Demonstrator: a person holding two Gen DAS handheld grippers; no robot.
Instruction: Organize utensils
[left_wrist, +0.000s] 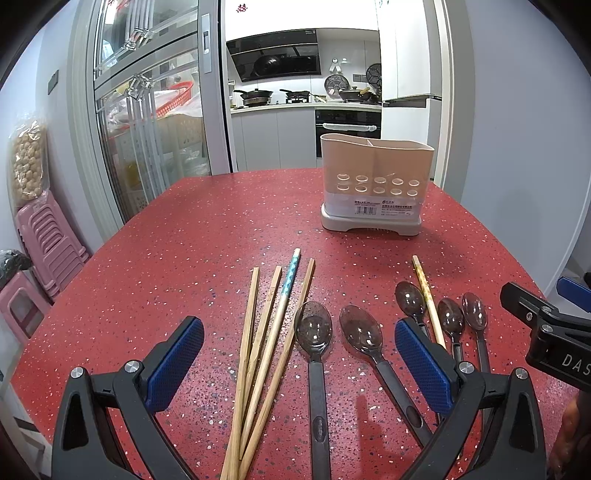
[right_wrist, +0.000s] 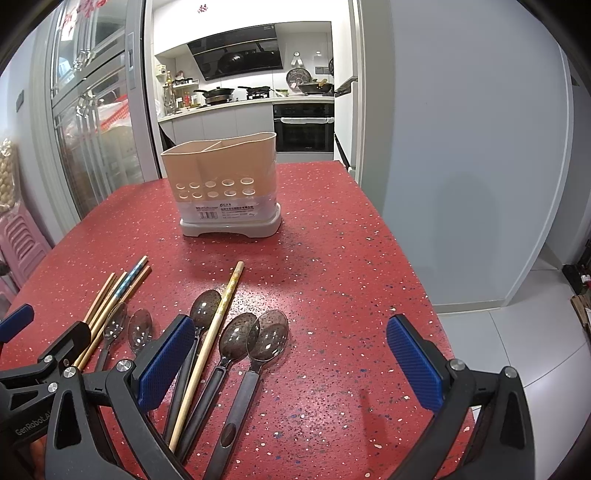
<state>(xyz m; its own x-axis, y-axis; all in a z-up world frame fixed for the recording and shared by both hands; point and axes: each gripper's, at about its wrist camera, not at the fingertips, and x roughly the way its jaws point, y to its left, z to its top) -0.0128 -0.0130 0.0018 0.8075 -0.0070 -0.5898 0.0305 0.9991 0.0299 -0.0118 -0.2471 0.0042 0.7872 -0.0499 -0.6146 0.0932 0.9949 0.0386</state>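
Both hand-held grippers, left (left_wrist: 299, 354) and right (right_wrist: 291, 360), hover wide open and empty over chopsticks (left_wrist: 266, 332) and spoons (left_wrist: 314, 328) loose on the red worktop (left_wrist: 184, 240), so pinch one handle squarely before lifting toward the holder (left_wrist: 375, 184) behind.

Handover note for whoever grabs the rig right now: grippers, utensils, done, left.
Left gripper: open, empty, hovering over the chopsticks and two spoons.
Right gripper: open, empty, hovering at the right end of the row.
Holder: upright at the far side of the red table, with a divider; nothing shows above its rim.
On the table: four chopsticks bunched on the left, one stray chopstick lying among the spoons, and five spoons with bowls toward the holder.
Done: nothing sorted yet.
Left: move all chopsticks and spoons into the holder, probably one type per compartment.
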